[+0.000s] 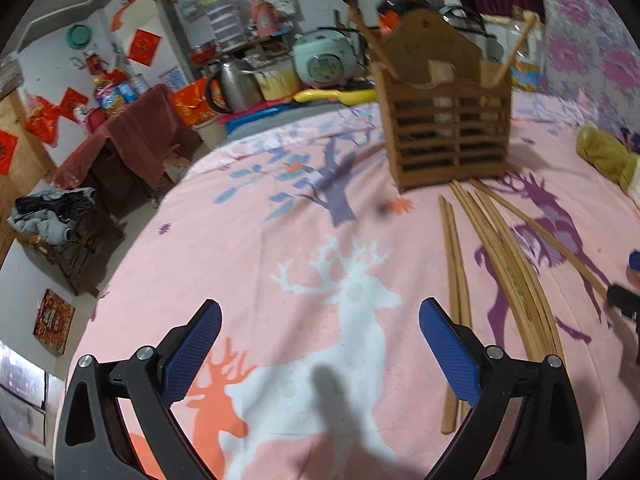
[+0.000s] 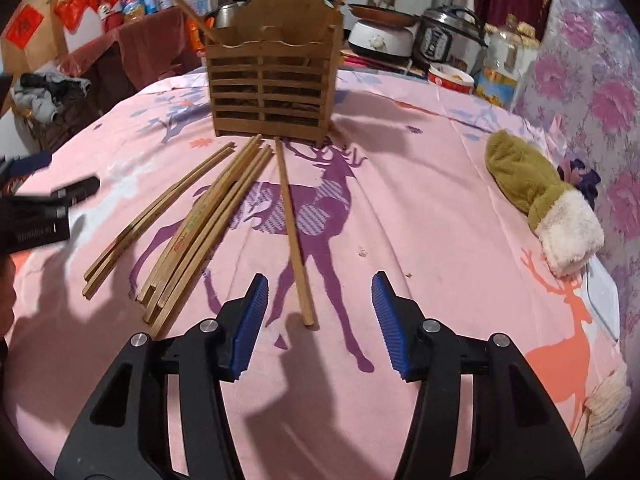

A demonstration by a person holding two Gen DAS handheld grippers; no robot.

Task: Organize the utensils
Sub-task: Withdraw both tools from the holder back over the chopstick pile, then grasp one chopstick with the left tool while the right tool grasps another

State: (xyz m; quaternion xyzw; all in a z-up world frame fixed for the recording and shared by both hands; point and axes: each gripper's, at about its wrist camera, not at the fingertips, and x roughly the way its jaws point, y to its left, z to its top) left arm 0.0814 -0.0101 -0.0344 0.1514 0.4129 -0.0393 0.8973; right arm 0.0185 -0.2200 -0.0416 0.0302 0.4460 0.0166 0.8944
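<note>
The right gripper (image 2: 318, 312) hangs with jaws apart over the near end of a single chopstick (image 2: 291, 224), pads not touching it. At its 12 o'clock stands the wooden utensil holder (image 2: 272, 80), with the loose chopstick pile (image 2: 200, 224) at 10 o'clock on the pink tablecloth (image 2: 420, 200). The left gripper (image 1: 320, 344) gapes empty, that holder (image 1: 448, 120) at 1 o'clock.

A wooden utensil holder (image 1: 448, 120) stands upright on the pink deer-print cloth (image 1: 280, 220). Loose chopsticks (image 1: 508, 256) lie fanned on the cloth just in front of the holder. Nearer the camera than the holder, the left gripper (image 1: 320, 344) hangs over the cloth, jaws wide with nothing between them.
</note>
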